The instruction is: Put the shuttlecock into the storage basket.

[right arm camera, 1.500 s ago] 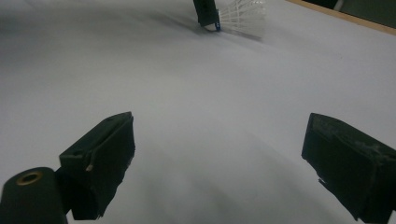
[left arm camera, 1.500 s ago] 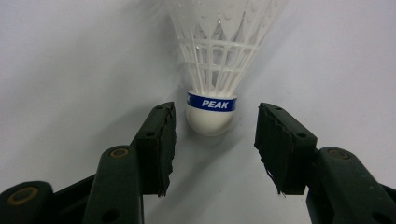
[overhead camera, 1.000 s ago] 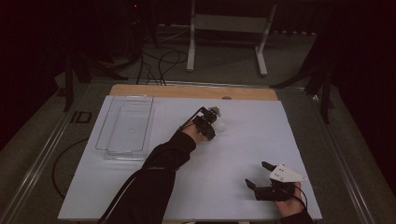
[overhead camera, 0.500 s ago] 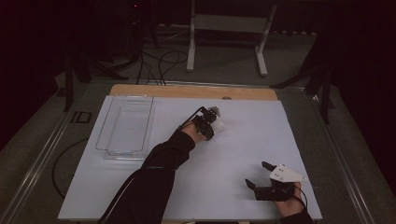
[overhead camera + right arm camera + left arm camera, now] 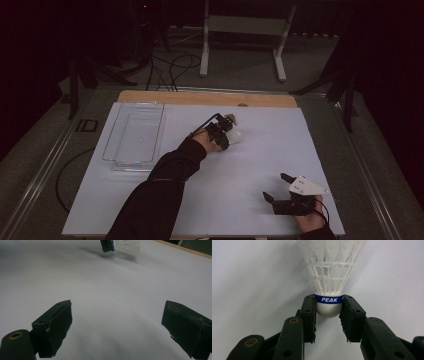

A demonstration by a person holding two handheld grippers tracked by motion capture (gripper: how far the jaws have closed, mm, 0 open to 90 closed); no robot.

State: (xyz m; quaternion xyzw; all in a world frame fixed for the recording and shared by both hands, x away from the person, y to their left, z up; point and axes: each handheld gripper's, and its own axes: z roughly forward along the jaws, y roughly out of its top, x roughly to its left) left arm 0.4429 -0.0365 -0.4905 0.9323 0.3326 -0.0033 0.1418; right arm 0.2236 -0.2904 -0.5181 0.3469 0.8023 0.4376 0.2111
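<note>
Between the left tool's (image 5: 327, 308) pads, the shuttlecock (image 5: 329, 277) is clenched by its cork, ready for lifting; the right tool (image 5: 117, 322) rests released.

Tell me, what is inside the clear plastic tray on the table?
Nothing that can be seen: the clear tray looks empty, with the white table showing through its bottom. The shuttlecock is off to its right, pinched in the left tongs.

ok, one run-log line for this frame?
left tongs: shut on shuttlecock at its cork | right tongs: open, nothing between | clear tray: left side of white mat
</note>
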